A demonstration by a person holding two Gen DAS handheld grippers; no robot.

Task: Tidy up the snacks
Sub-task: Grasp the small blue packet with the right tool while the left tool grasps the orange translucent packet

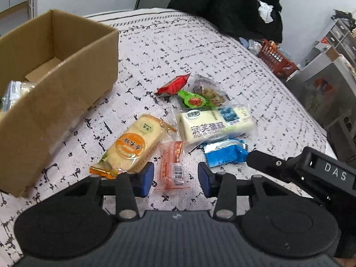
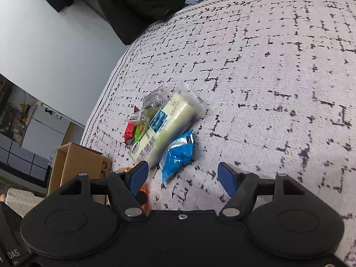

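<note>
Left wrist view: the left gripper [image 1: 175,175] hangs low over the cloth [image 1: 222,62], its blue pads apart, with a thin orange packet [image 1: 172,166] lying between them; the pads do not press on it. Just left of it lies a yellow cracker pack [image 1: 133,146], beyond it a white cake pack [image 1: 213,122] overlapping a blue packet [image 1: 224,153]. A red sachet [image 1: 174,84] and a green one [image 1: 194,100] sit further back. The box [image 1: 55,84] stands at the left, some snacks already inside. The right gripper [image 2: 183,173] is spread too, empty, hovering near the blue packet [image 2: 178,155], its left pad close to the cake pack [image 2: 164,131].
</note>
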